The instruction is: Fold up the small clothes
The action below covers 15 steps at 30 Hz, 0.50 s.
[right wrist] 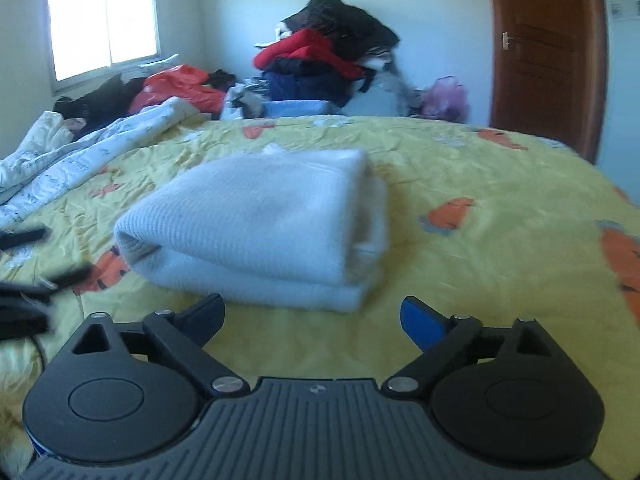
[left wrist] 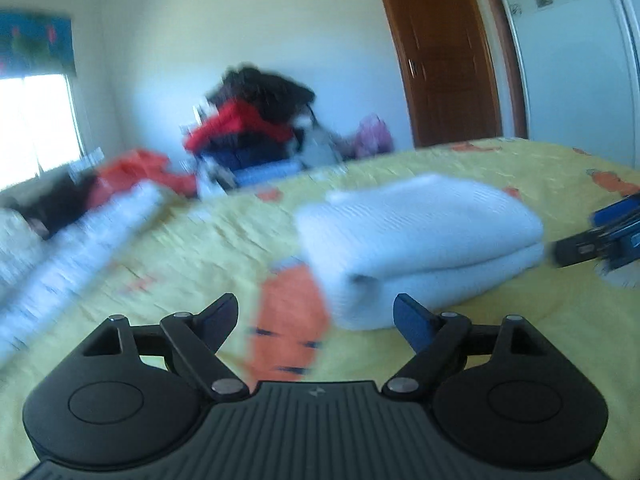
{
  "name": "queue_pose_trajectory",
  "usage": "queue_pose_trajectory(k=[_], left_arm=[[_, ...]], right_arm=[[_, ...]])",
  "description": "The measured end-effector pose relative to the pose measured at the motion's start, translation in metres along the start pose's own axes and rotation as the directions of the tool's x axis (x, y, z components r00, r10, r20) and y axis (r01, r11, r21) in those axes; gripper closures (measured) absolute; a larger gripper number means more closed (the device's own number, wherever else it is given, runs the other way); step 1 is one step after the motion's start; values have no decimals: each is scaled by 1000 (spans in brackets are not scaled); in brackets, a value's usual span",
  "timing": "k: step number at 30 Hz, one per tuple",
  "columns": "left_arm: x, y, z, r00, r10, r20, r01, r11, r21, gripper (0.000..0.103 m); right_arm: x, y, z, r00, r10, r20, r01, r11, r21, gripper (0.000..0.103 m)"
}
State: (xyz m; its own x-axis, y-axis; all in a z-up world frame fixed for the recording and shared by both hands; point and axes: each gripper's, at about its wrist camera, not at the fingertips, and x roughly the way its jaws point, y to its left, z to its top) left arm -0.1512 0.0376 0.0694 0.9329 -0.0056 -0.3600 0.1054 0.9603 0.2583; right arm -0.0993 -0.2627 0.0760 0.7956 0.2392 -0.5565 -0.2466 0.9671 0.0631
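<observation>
Two hand-held grippers, left hand-held gripper [left wrist: 316, 312] and right hand-held gripper [right wrist: 312, 312], spread wide, empty, folded white garment [right wrist: 260, 216] on yellow bedspread [right wrist: 480, 184]

Daylight comes from the window [right wrist: 104, 28], which is blown out to plain white in both views. The wall beside the window takes a cool bluish cast. The left wrist view is heavily smeared: the folded white cloth [left wrist: 416, 240], the clothes pile [left wrist: 256, 120] far from the window and the bedding under the window all streak sideways. The right wrist view is sharper, soft only toward its rim. Both bend straight lines; the door [right wrist: 544, 48], opposite the window, bows. Dark vignetting clips the corners.
</observation>
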Motion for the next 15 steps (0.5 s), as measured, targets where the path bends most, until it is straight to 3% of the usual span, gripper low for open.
queue_pose_trajectory(k=[4, 6, 7, 9, 10, 11, 13, 15], left_arm=[[-30, 61, 3, 987, 139, 76, -148, 982, 121, 7], [-37, 98, 9, 956, 274, 99, -288, 944, 164, 7], [-37, 116, 15, 939, 332, 86, -342, 928, 147, 6], [-39, 140, 24, 926, 372, 57, -375, 926, 37, 6], [-39, 145, 27, 930, 365, 36, -363, 930, -55, 5], [-37, 146, 28, 945, 327, 3, -322, 933, -162, 1], [-22, 127, 24, 986, 155, -55, -164, 932, -323, 1], [1, 95, 18, 995, 34, -91, -67, 917, -393, 1]], right_arm=[[-38, -8, -9, 999, -44, -4, 44, 996, -76, 6], [-57, -10, -13, 995, -96, 8, 96, 985, -145, 2], [-66, -14, -14, 991, -130, 23, 132, 977, -166, 0], [-78, -22, -14, 985, -166, 40, 170, 973, -157, 0], [-80, -25, -14, 986, -164, 36, 167, 977, -130, 0], [-79, -28, -12, 988, -155, 26, 157, 984, -88, 0], [-64, -29, -7, 992, -128, -7, 128, 992, -13, 0], [-37, -24, -5, 994, -93, -48, 95, 995, 24, 0]])
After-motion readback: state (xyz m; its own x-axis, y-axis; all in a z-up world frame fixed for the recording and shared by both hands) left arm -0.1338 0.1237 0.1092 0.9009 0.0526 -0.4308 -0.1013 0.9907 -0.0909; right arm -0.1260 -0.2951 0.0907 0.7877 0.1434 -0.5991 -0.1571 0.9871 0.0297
